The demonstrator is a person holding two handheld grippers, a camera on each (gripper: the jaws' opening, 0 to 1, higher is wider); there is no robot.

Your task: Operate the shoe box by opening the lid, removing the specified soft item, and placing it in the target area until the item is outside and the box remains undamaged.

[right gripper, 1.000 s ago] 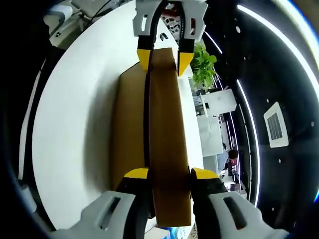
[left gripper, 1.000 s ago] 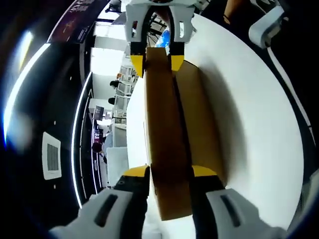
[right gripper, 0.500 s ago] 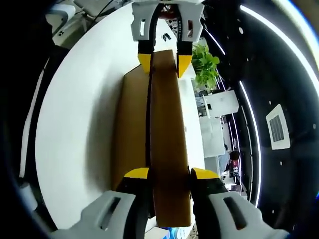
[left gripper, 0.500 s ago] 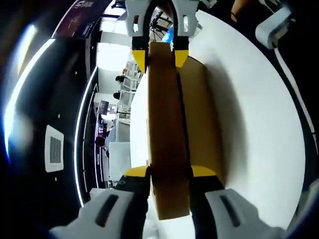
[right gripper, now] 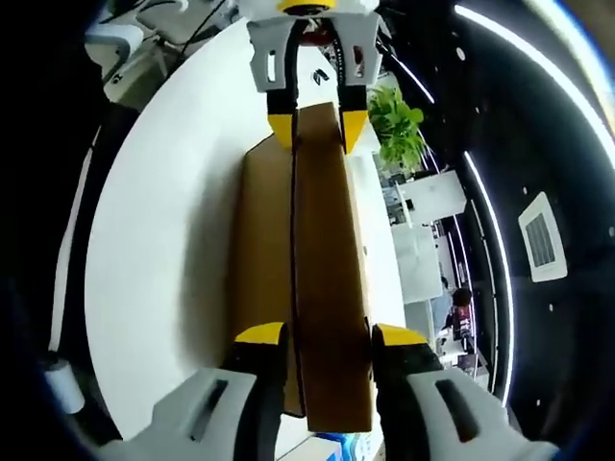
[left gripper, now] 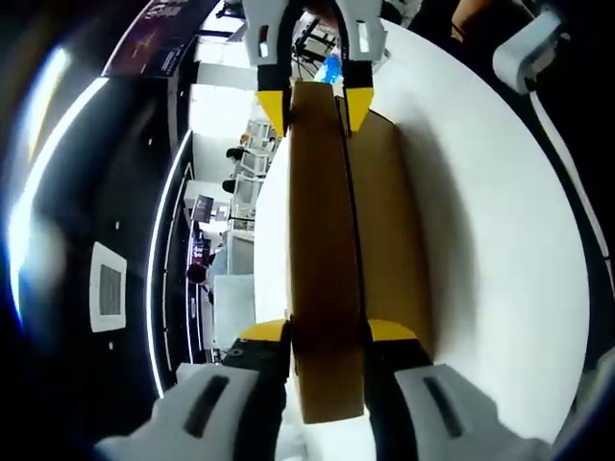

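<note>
Yellow-tipped fingers [left gripper: 262,338] on the left gripper [left gripper: 327,336] are pinching one short end of the brown cardboard lid [left gripper: 325,250], and in the right gripper view the right gripper [right gripper: 329,338] has its own yellow fingers [right gripper: 259,338] clamped on the opposite end, so each one shows up at the far end of the other's view. Pretty sure this is the opening step: the lid looks tilted up along one long edge, with a dark seam between it and the shoe box [left gripper: 389,230] body beside it. Box sits on a round white desk [left gripper: 500,250], roughly in the middle. Can't see inside yet, so no idea where the soft item is. Next move, I'd guess, is lifting both ends evenly and swinging the lid clear without twisting it, since uneven pull could crease the cardboard. Background has a potted plant [right gripper: 396,125] off past the desk edge, nothing in the way.
</note>
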